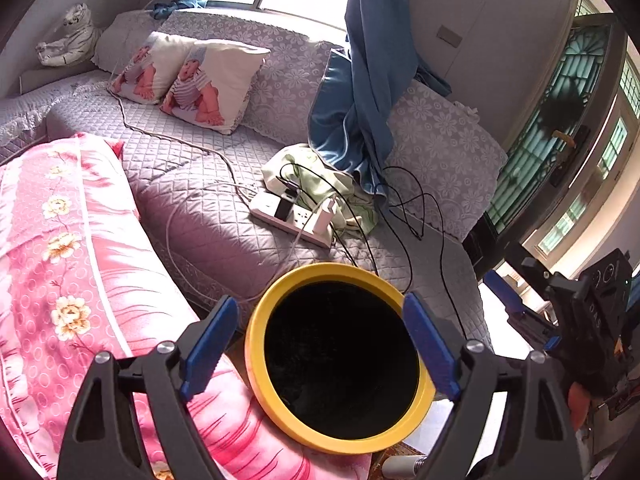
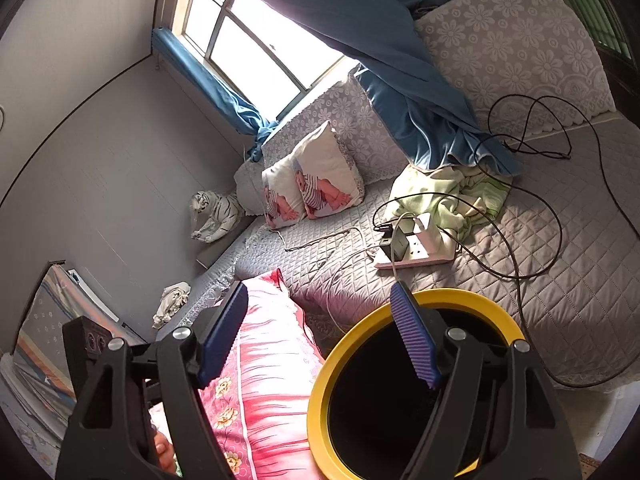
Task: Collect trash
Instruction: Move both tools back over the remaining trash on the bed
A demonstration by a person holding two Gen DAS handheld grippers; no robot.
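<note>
A trash bin with a yellow rim [image 1: 256,360] and a black inside stands by the sofa, below both grippers; it also shows in the right wrist view [image 2: 320,396]. My left gripper [image 1: 320,344] is open, its blue pads [image 1: 208,344] spread to either side of the bin's mouth, with nothing between them. My right gripper [image 2: 320,336] is open and empty, over the pink pillow [image 2: 260,380] and the bin's left rim. A crumpled whitish scrap [image 2: 172,304] lies on the sofa's left part by the wall. The right gripper's body [image 1: 592,312] shows at the right of the left wrist view.
A grey quilted sofa [image 1: 208,208] carries a white power strip [image 1: 296,216] with chargers, black cables [image 1: 412,208], a green cloth [image 2: 452,196], two baby-print cushions [image 1: 208,80] and a pink floral pillow [image 1: 72,264]. A blue curtain [image 1: 360,92] hangs onto it. A toy tiger [image 2: 216,212] sits in the corner.
</note>
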